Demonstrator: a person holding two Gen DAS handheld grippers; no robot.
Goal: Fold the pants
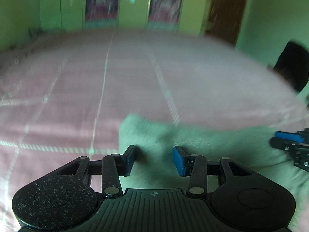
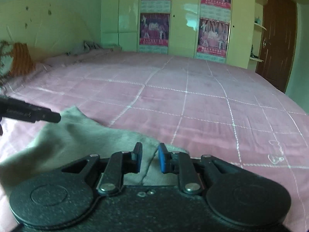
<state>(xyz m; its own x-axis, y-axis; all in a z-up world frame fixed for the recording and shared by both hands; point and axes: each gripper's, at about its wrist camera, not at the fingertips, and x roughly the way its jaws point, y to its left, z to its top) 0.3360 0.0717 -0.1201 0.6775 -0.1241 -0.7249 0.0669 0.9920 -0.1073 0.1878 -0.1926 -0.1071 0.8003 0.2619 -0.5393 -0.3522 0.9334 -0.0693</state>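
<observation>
Pale pants (image 2: 81, 141) lie rumpled on pink checked bedspread (image 2: 202, 100), near edge. Left tongs (image 1: 154, 159) apart, nothing clamped, above the cloth. Right tongs (image 2: 150, 157) narrowly apart w/ a fabric ridge between; grip unclear.

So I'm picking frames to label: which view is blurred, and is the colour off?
Left wrist view: heavy motion smear over the bedspread and wardrobe; only the left gripper is sharp. Right wrist view: mostly crisp, pants softly blurred. Both carry a green cast and fisheye bending.
</observation>
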